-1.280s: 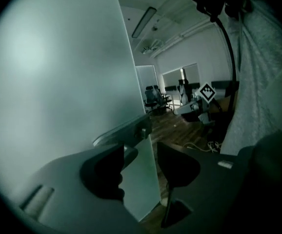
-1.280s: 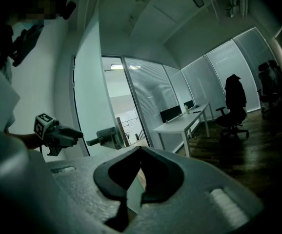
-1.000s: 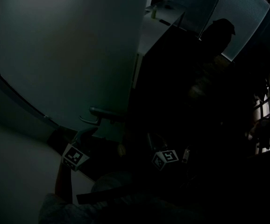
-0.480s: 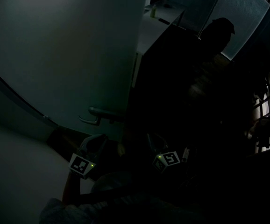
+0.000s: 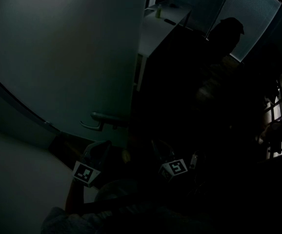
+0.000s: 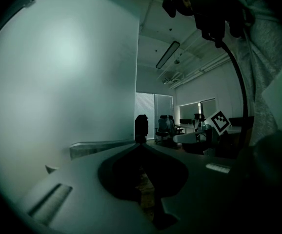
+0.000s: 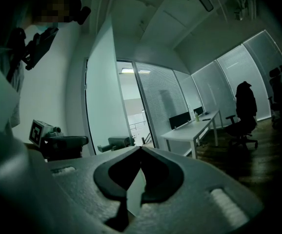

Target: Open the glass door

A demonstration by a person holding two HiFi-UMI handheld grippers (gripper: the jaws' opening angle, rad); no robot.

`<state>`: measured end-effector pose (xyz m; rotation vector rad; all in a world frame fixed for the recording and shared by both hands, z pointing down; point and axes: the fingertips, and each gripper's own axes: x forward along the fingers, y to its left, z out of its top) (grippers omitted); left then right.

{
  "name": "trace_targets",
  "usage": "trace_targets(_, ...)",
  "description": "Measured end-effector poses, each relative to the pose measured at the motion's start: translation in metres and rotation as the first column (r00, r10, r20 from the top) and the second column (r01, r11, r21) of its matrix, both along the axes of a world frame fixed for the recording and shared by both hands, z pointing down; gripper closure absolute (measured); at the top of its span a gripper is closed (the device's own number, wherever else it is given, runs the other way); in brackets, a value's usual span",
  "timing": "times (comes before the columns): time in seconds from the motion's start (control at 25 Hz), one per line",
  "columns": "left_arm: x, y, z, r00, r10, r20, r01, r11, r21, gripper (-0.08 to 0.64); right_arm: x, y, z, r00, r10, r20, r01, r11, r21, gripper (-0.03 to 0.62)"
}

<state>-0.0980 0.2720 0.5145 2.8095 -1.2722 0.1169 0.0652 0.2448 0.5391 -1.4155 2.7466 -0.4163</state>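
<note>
Dim office, seen from my remote station: the frosted glass door (image 5: pixel 68 57) fills the left half of the head view. Its lever handle (image 5: pixel 102 119) sits low, near the door's right-hand edge. I cannot tell in this gloom whether the door is latched or ajar.

My left gripper (image 6: pixel 141 144) sits just below the handle in the head view, its marker cube (image 5: pixel 86 173) catching what light there is. Its own view shows the two jaws brought fully together, tips meeting, with nothing pinched between them. The pale bar of the handle lies just beyond and to the left of those tips, not inside them, and the door's frosted pane rises at the left.

My right gripper (image 7: pixel 141 149) sits off to the right of the left one, apart from the door, its cube (image 5: pixel 174 168) a faint square in the dark. Its jaws likewise meet at the tips and grip nothing. Its view shows the door obliquely, from its free edge.

A white desk (image 7: pixel 192 128) and a dark office chair (image 7: pixel 243 113) stand farther back, in front of windows with closed blinds (image 7: pixel 229 77).
</note>
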Motion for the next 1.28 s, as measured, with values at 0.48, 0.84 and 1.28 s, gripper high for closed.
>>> trace_targets(0.48, 0.0026, -0.0007, 0.0007, 1.000, 0.001, 0.019, -0.001, 1.000, 0.008, 0.556, -0.0005, 0.0011, 0.0032, 1.000, -0.009, -0.001, 0.009, 1.000, -0.005, 0.591)
trace_targets(0.84, 0.0053, 0.0003, 0.0036, 0.999, 0.003, 0.049, -0.004, 1.000, 0.009, 0.557, -0.0009, 0.0008, 0.0032, 1.000, -0.013, -0.005, 0.013, 1.000, -0.004, 0.591)
trace_targets(1.28, 0.0069, 0.0005, 0.0013, 0.998, 0.013, 0.064, -0.015, 1.000, 0.026, 0.557, -0.0019, 0.0011, 0.0041, 1.000, -0.015, -0.008, 0.015, 1.000, -0.007, 0.591)
